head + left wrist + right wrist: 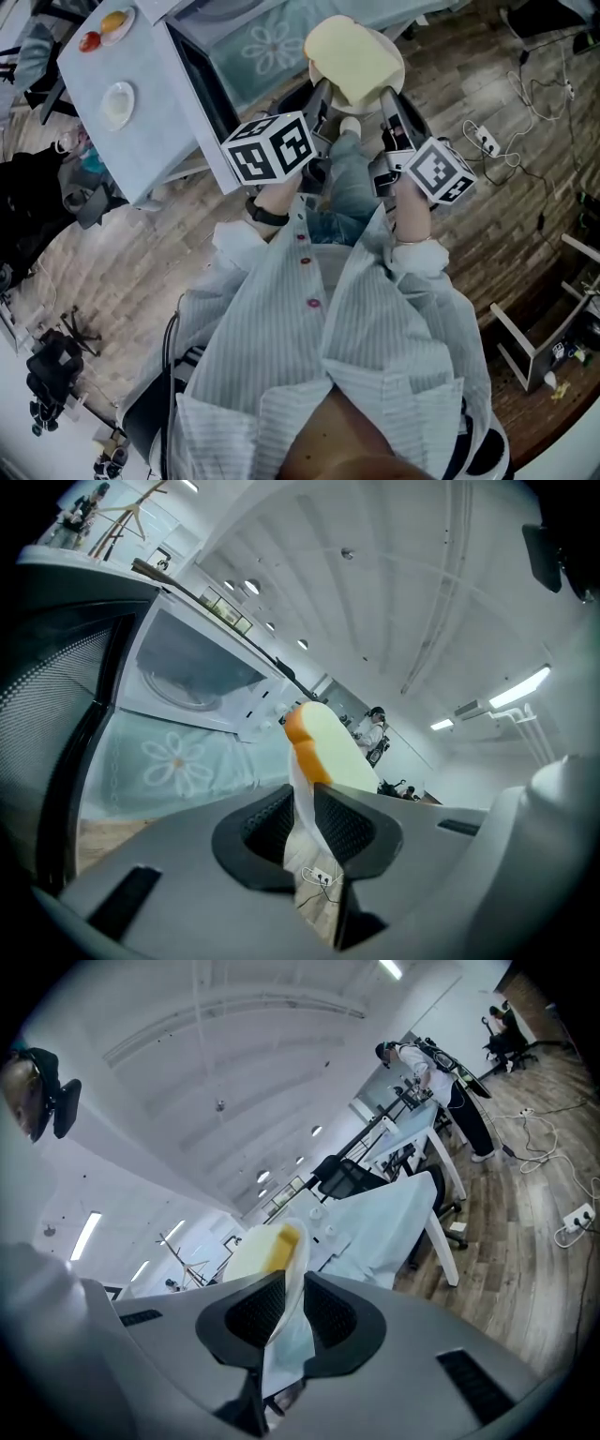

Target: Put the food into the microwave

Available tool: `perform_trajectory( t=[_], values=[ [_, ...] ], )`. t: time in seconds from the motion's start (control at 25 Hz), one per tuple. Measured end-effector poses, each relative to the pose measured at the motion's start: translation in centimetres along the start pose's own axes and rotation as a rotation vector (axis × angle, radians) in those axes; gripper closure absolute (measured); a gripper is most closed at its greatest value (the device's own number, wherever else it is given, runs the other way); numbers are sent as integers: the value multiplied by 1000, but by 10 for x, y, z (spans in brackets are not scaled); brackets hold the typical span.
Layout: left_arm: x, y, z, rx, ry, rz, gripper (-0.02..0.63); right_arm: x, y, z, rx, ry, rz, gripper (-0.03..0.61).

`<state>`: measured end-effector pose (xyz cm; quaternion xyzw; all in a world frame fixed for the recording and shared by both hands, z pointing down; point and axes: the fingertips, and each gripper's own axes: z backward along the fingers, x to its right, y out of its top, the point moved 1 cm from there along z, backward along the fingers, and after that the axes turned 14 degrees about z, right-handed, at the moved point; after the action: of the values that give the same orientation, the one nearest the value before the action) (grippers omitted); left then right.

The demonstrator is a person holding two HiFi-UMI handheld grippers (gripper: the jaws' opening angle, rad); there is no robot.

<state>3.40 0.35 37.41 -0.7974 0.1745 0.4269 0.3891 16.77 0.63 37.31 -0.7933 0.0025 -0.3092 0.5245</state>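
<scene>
Left claw [302, 803], right claw [292, 1297] on level plate [397, 58], bread [352, 56] flat

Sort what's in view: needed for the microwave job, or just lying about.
For the job: round white plate; pale yellow bread slice; open white microwave; left gripper, right gripper, jaws on plate.
Lying about: small white dish; dish of orange food; white power strip.

A white power strip [486, 142] lies on the wooden floor [497, 234].
</scene>
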Motion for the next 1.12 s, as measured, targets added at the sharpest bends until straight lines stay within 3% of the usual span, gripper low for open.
perform_trajectory(
  t=[0.68,1.12],
  values=[
    [-11,84,-81,222,144,124,549,34,67,-134,-164,231,59,500],
    [-13,114,-121,380,226,190,549,53,97,-197,-256,388,110,501]
  ],
)
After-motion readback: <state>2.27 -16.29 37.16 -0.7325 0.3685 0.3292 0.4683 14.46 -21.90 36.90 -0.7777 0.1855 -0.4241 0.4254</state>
